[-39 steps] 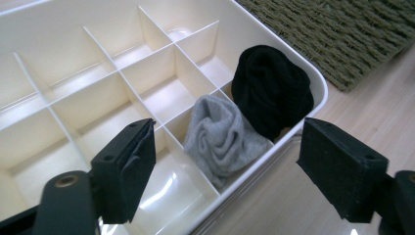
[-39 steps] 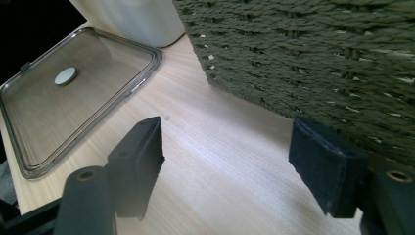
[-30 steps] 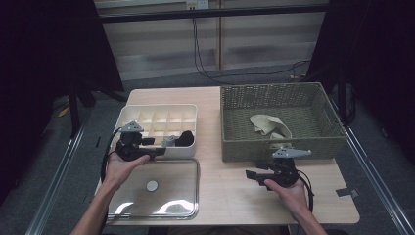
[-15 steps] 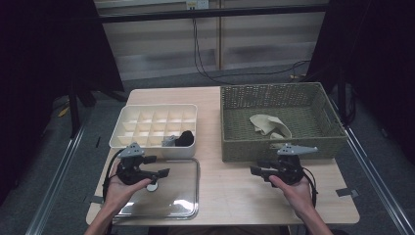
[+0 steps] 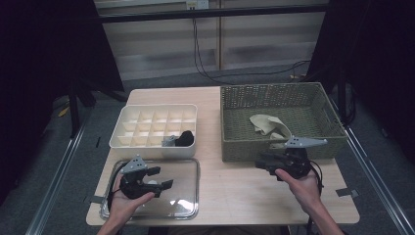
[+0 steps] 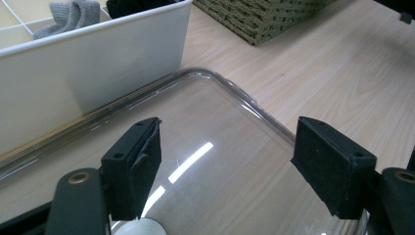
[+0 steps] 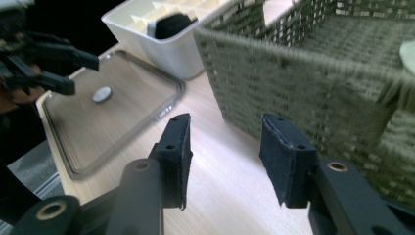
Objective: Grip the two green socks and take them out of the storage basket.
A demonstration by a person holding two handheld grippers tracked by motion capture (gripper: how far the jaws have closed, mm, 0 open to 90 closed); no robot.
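Observation:
My left gripper (image 5: pixel 162 177) hovers over a clear plastic lid (image 5: pixel 188 196) at the table's near left. It is open with nothing between its jaws, which have just closed a little (image 6: pixel 227 147). A small white disc (image 7: pixel 103 93) sits at the lid's middle. My right gripper (image 5: pixel 260 164) is held just in front of the wicker basket (image 5: pixel 235 142), pointing left. Its jaws (image 7: pixel 225 134) are open with nothing between them and have just been closing. Behind the lid stands a white compartment box (image 5: pixel 147 142) holding a black sock (image 5: pixel 186 138) and a grey sock (image 5: pixel 170 142).
A beige cloth (image 5: pixel 266 125) lies inside the basket. Bare wooden tabletop (image 5: pixel 235 186) runs between the lid and the basket. Cables hang behind the table's far edge, and metal rails run along both sides on the floor.
The left gripper has moved from the white box back toward the near edge and down over the clear lid. The right gripper has risen a little, and its jaws stand narrower.

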